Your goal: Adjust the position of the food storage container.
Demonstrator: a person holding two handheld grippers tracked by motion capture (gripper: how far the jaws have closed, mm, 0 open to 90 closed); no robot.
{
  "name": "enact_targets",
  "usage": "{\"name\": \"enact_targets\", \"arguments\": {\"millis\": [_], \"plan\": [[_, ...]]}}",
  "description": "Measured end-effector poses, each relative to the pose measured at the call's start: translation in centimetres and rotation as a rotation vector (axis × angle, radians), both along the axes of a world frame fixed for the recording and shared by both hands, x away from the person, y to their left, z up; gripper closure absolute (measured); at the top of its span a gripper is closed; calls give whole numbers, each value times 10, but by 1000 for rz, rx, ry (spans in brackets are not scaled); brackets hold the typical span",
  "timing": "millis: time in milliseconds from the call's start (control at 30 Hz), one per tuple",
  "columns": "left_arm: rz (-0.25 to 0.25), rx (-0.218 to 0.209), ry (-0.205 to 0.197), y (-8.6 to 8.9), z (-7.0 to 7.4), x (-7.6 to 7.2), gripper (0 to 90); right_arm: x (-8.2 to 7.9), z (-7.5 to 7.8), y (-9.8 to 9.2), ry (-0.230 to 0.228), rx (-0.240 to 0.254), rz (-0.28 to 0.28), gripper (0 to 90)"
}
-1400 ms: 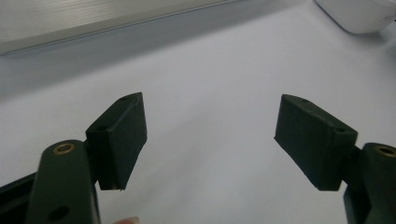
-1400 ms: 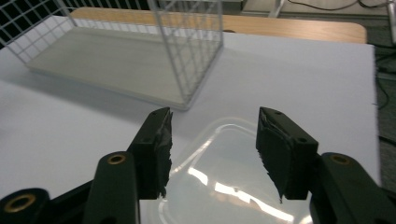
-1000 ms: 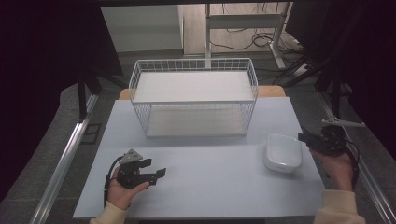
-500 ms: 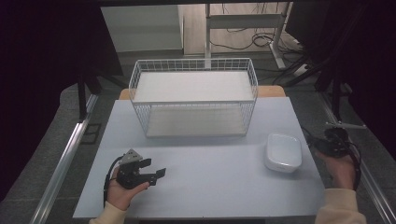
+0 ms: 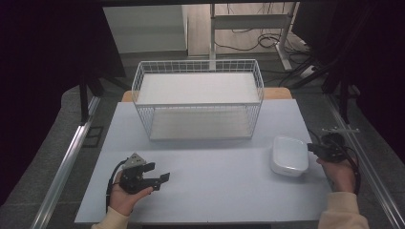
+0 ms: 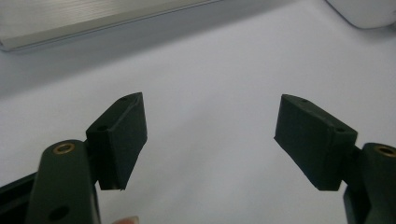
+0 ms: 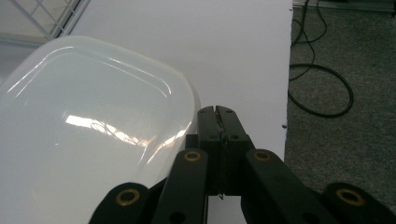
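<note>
White dish (image 5: 288, 155) upside down on desk (image 5: 215, 191) near right edge; right hand-held gripper (image 5: 315, 148) just closed, jaws pressed together on nothing beside its rim. Left hand-held gripper (image 5: 160, 172) wide, idle. Likely to nudge the dish instead of gripping, being shut beside the rim.

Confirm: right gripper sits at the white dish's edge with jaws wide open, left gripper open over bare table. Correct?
Not quite. The right gripper is shut, its two black jaws pressed together with nothing between them, just beside the rim of the white dish; the right gripper view shows it. The left gripper is indeed open over bare table.
</note>
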State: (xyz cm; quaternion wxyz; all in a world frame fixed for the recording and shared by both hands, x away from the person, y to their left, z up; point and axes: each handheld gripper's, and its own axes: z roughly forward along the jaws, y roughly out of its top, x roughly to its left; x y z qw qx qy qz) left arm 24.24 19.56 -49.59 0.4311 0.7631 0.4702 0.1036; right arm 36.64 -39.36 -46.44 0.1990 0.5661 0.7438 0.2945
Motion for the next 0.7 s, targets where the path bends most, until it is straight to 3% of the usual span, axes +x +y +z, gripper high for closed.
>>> {"name": "enact_targets", "arguments": {"millis": [167, 700], "plan": [[1, 8, 10, 0, -2, 1, 244, -1, -3, 1, -10, -6, 58, 896], [3, 10, 10, 1, -2, 2, 243, 1, -4, 24, -12, -11, 137, 897]]}}
